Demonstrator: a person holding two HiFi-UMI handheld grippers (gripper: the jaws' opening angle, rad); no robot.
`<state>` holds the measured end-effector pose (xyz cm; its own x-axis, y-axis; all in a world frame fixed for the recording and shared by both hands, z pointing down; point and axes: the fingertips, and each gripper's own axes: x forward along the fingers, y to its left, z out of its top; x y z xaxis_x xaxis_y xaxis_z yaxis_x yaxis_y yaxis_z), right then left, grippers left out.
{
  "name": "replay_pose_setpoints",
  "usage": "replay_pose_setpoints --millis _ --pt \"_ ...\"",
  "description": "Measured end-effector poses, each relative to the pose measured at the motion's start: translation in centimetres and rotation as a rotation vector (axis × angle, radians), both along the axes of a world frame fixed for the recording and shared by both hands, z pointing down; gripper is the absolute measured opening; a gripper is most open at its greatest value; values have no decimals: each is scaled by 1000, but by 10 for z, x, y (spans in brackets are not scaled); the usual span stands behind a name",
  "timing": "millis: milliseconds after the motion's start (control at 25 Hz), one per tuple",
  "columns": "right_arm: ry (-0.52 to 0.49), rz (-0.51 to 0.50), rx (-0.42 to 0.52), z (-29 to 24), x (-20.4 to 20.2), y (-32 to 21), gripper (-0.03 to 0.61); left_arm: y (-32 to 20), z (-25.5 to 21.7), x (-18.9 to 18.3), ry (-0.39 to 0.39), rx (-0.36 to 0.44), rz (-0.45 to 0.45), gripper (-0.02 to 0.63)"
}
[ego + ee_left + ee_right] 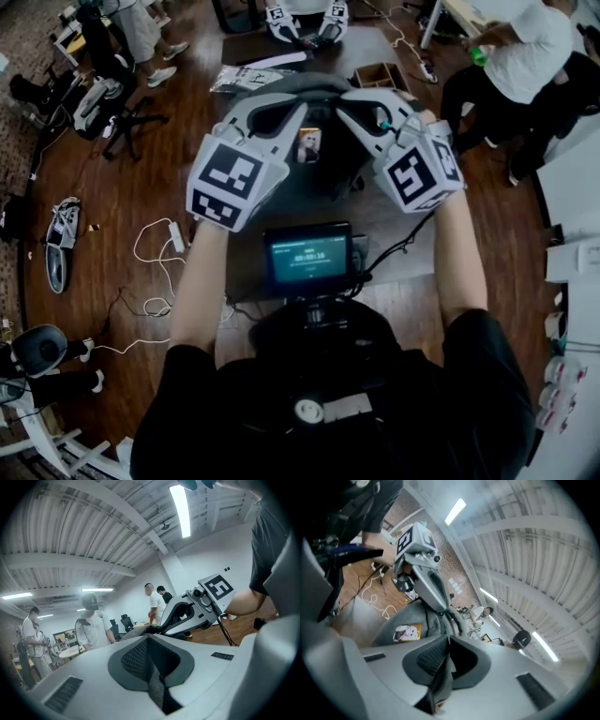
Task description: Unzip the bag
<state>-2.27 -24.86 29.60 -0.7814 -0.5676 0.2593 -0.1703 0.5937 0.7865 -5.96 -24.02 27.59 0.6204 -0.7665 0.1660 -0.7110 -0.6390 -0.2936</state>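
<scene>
Floor: dark wood planks (122, 187); white cables (155, 248) strewn at left.
Ceiling: white ribbed panels (70, 522) between beams.
Light: long tube lamps (180, 510), lit.
Walls: white wall (206, 559) on one side; brick wall (440, 555) on another.
Furniture: office chair (125, 622), round table (70, 652), open cardboard box (380, 75) on the floor.
Background: bystanders (93, 623) standing near the round table.

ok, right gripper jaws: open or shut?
Shut. The right gripper pinches a fold of the gray bag between its pads, seen in its own view.
</scene>
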Motion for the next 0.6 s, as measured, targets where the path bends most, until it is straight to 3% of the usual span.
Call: replay_pose_setpoints --millis 160,320,600 --pt "-24 -102 -122 4 0 -1 46 0 -1 2 0 5 7 3" --pt "19 -119 -106 5 -1 -2 37 2 -1 3 -20 12 3 3" --pt "125 -90 -176 -1 15 0 29 2 -5 -1 56 -25 4 5"
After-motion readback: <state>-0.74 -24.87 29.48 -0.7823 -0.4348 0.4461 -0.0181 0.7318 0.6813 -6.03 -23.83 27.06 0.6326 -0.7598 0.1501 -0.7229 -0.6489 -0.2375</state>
